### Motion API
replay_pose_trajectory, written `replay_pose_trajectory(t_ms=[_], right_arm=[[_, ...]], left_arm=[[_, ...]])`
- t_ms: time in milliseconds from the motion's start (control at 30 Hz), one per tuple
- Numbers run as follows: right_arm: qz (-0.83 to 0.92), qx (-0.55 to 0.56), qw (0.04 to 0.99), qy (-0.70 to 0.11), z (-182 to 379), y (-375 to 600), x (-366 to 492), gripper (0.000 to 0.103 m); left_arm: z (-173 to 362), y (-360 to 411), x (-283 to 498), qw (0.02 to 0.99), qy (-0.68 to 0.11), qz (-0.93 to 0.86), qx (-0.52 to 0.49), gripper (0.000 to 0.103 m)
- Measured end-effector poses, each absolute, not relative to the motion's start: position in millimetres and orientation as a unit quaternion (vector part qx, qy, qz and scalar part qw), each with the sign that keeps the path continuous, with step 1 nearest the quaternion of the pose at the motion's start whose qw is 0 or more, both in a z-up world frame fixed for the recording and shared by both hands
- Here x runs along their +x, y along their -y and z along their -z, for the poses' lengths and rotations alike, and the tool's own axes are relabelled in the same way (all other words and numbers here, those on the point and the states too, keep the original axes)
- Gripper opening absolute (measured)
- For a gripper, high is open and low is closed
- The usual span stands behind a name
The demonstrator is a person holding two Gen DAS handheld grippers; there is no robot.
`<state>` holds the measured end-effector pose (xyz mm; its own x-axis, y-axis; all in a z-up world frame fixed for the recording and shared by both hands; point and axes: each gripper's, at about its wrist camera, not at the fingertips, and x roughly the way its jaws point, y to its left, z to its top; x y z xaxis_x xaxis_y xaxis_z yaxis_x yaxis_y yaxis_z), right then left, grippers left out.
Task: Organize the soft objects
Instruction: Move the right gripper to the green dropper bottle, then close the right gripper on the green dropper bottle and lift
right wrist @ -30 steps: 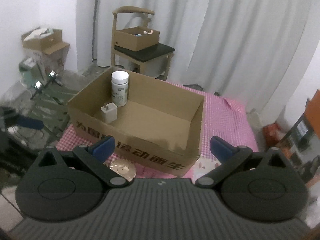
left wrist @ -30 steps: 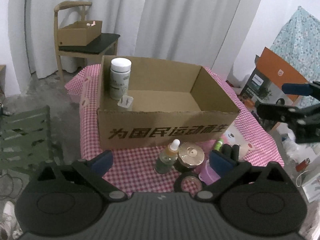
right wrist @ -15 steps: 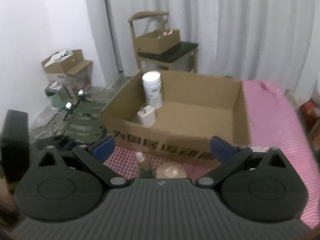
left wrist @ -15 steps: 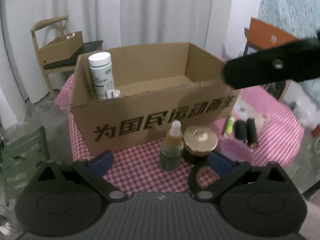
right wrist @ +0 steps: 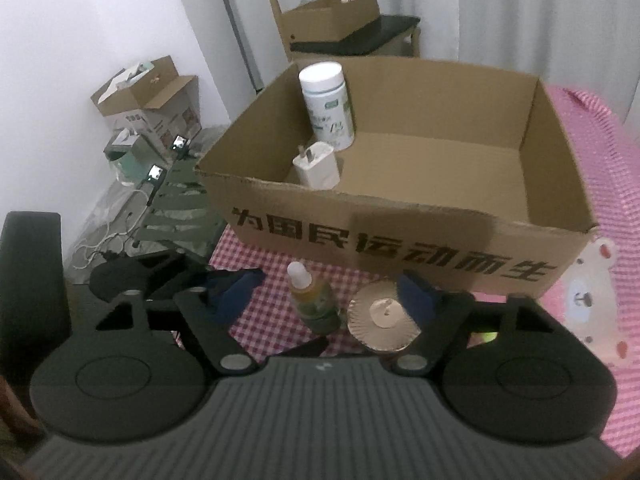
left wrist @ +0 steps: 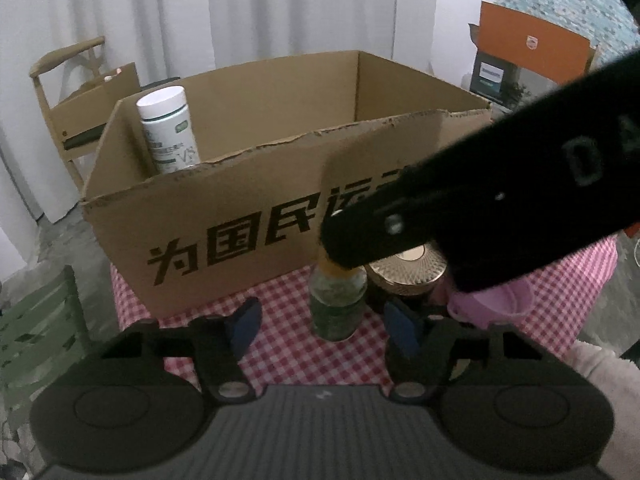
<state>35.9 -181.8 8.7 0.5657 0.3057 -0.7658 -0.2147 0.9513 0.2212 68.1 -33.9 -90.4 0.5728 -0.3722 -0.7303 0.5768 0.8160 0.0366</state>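
Now both tongs, left [left wrist: 322, 326] and right [right wrist: 326, 294], hang partly open and empty around the dropper bottle [right wrist: 312, 300], which stands on the checked worktop [left wrist: 280, 344] before the cardboard box [right wrist: 400, 184]. Probably best to close low on its smooth glass belly, avoiding the ribbed gold lid [right wrist: 382, 316] just beside.

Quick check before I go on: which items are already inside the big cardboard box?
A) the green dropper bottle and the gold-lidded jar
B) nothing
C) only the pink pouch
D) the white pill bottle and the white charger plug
D: the right wrist view shows the white pill bottle and the white charger plug in the left corner of the brown cardboard box.
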Motion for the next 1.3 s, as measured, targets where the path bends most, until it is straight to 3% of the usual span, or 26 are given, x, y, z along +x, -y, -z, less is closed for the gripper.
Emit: replay_pose_trajectory(t_ms=[300, 367, 733, 1300], right_arm=[[-0.170, 0.084, 0.865, -0.465, 12, 180, 55, 0.050], [-0.172, 0.085, 0.863, -0.468, 14, 180, 58, 0.048], [-0.181, 0.086, 0.856, -0.476, 24, 178, 64, 0.037], [-0.186, 0.078, 0.857, -0.475, 24, 175, 65, 0.027]], left_arm=[[103, 40, 77, 0.868, -0.378, 0.289, 0.140, 0.053], [106, 42, 78, 0.866, -0.380, 0.292, 0.141, 0.046], [116, 47, 85, 0.859, -0.385, 0.303, 0.152, 0.033], [117, 44, 80, 0.862, -0.375, 0.306, 0.154, 0.033]])
